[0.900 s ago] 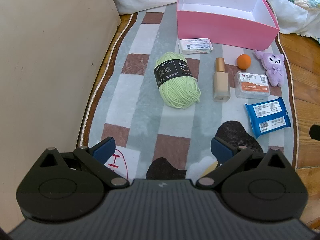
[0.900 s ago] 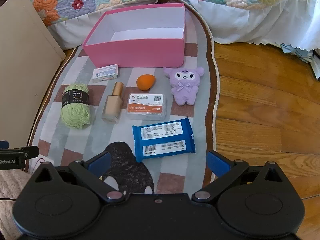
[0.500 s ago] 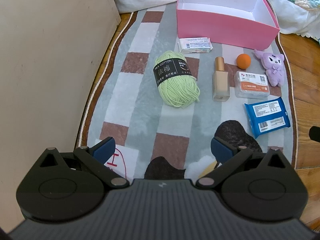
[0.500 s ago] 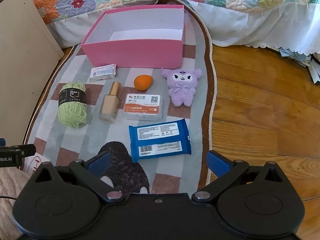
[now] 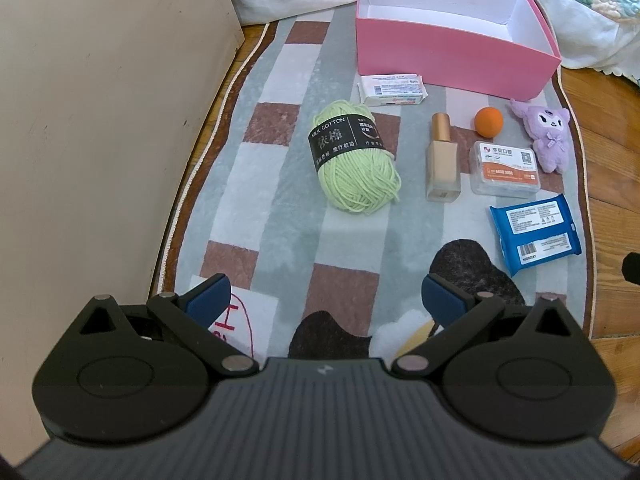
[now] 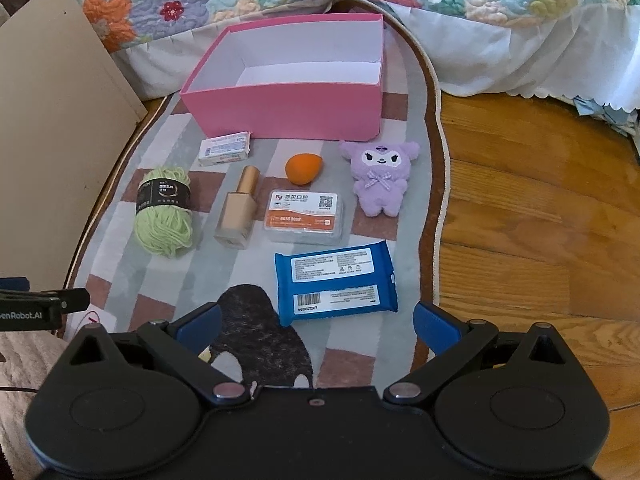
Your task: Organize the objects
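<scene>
An empty pink box stands at the far end of a checked rug. In front of it lie a white soap packet, green yarn, a foundation bottle, an orange sponge, a floss box, a purple plush and a blue wipes pack. My left gripper is open and empty, well short of the yarn. My right gripper is open and empty, just short of the wipes.
A beige board stands along the rug's left edge. A bed with a floral quilt and white skirt lies behind the box. Wooden floor runs to the right of the rug.
Both grippers have drifted slightly: the right view has shifted so the objects sit a little higher and further left. Both stay open and no object has moved.
</scene>
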A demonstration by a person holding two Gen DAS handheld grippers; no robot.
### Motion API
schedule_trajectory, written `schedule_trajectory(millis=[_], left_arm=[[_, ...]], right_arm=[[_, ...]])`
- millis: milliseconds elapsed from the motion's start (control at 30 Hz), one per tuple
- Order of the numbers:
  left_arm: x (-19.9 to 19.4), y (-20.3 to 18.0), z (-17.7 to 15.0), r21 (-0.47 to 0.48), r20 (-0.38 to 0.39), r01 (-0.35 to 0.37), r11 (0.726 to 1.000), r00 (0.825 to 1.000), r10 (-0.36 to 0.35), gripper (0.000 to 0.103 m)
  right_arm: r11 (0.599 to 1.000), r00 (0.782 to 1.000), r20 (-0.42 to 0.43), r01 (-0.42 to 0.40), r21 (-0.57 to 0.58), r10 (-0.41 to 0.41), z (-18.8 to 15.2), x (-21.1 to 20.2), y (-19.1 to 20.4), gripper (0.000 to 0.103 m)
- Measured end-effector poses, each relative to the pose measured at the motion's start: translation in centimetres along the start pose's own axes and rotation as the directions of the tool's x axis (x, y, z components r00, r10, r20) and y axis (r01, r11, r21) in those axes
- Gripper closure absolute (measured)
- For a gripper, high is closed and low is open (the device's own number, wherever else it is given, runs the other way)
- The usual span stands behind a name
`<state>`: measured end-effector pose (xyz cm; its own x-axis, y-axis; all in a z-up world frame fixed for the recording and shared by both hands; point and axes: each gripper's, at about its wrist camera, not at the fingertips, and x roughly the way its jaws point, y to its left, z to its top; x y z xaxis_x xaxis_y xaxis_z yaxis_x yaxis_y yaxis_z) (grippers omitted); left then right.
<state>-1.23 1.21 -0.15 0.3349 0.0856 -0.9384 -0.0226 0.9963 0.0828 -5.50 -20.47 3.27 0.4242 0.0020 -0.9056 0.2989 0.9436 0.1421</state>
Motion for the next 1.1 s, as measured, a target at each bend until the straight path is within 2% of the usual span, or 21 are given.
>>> schedule_trajectory(millis=[1100], left_arm=[[-0.16, -0.48, -0.17, 0.005, -0.006, 0.006, 1.000, 1.000, -0.006, 0.000]], right_arm=[[0.998, 0.999, -0.025, 0.045, -0.033, -0.045, -0.37, 0.58, 0.51, 0.000]])
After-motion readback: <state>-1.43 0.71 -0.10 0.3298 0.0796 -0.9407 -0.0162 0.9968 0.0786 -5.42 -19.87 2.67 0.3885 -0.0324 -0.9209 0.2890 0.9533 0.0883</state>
